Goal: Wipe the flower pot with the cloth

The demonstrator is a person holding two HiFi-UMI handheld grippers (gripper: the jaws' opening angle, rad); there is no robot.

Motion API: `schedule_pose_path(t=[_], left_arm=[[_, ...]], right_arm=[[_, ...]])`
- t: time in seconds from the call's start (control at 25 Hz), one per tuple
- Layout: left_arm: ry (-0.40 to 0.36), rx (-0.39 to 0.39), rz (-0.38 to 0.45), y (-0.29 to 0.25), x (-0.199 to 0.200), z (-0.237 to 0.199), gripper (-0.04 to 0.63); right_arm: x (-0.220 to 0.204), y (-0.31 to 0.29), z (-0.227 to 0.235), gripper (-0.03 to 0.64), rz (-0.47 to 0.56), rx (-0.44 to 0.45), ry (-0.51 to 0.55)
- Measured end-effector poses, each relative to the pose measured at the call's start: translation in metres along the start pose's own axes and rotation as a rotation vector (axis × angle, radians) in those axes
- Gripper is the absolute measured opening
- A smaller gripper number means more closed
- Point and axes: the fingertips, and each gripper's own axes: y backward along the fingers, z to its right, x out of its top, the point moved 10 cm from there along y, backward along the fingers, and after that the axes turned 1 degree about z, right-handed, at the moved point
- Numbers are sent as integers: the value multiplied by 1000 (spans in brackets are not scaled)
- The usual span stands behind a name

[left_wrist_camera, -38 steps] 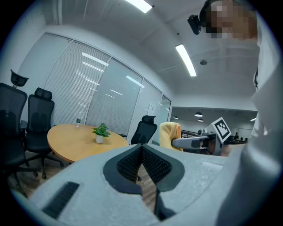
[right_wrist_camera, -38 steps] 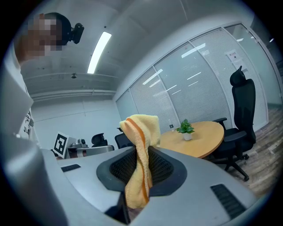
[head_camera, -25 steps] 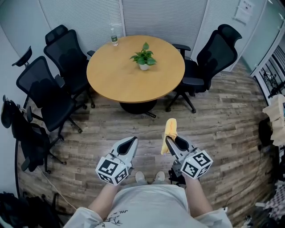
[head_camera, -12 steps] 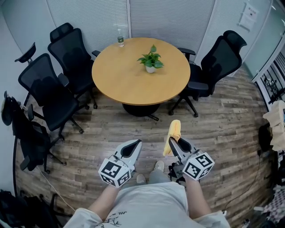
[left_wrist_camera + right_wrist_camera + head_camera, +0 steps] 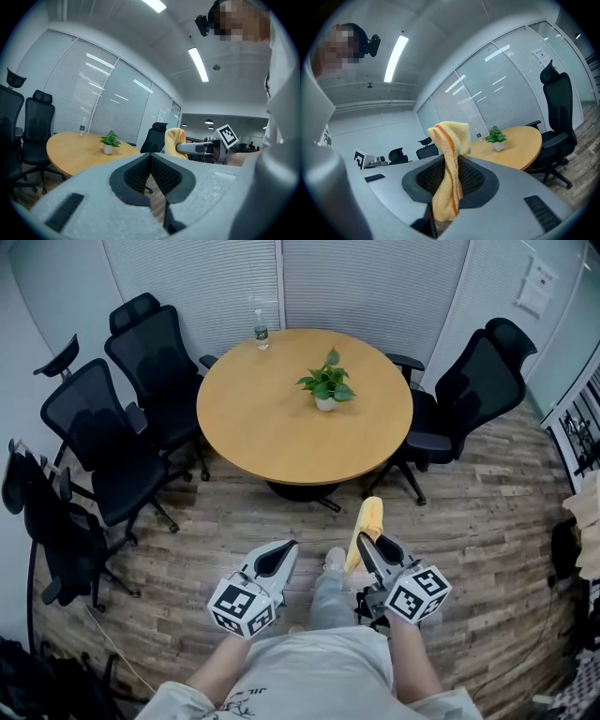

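Meanwhile, short of the table (image 5: 272, 418) bearing the flower pot (image 5: 325, 403), the right gripper (image 5: 365, 540) clamps the cloth (image 5: 368, 521) ready for wiping; the left gripper (image 5: 285, 546) is closed, empty.

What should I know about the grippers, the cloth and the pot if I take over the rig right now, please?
Left gripper: shut and empty, held level beside the right one.
Right gripper: shut on the yellow cloth, whose end sticks up from between the jaws.
Flower pot: upright on the round table, well apart from both grippers, with open floor between.
Done: cloth is in hand.
Left: get to the table, then wipe the pot.
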Motion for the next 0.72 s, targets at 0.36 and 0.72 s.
schedule_pose_path(t=[0.36, 0.72], left_arm=[[-15, 24, 7, -111, 32, -65, 9], [-9, 56, 27, -236, 68, -121, 10]], right_arm=[[50, -88, 94, 72, -34, 38, 7], [120, -166, 199, 72, -62, 74, 46]])
